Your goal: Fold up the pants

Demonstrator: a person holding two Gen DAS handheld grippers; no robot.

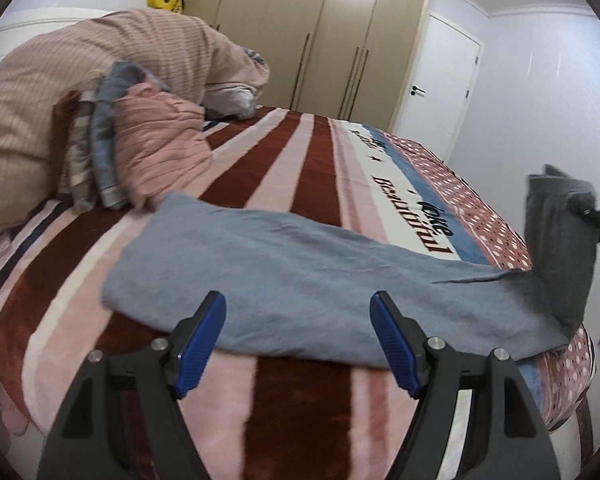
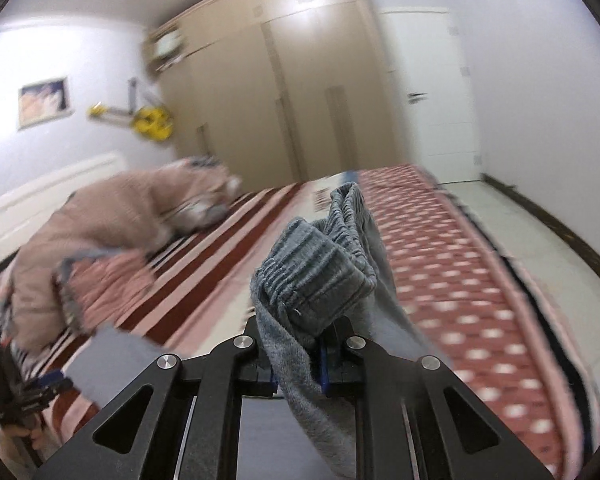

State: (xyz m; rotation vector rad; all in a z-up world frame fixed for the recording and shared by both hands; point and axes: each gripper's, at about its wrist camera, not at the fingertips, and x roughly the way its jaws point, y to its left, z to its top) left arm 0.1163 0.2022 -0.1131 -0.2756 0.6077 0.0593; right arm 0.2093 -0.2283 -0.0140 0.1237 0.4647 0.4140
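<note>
Grey-blue pants [image 1: 300,280] lie stretched across the striped bed blanket [image 1: 284,160], legs toward the left. My left gripper [image 1: 298,316] is open and empty, its blue pads just above the pants' near edge. My right gripper [image 2: 300,376] is shut on the pants' elastic waistband [image 2: 316,276] and holds it lifted above the bed. In the left wrist view the raised waist end [image 1: 560,240] hangs from the right gripper at the far right. The right wrist view is motion-blurred.
A pile of pink striped bedding and folded clothes [image 1: 112,120] sits at the left of the bed. A beige wardrobe [image 1: 312,32] and white door [image 1: 440,80] stand behind. The bed's edge and floor [image 2: 540,240] lie to the right.
</note>
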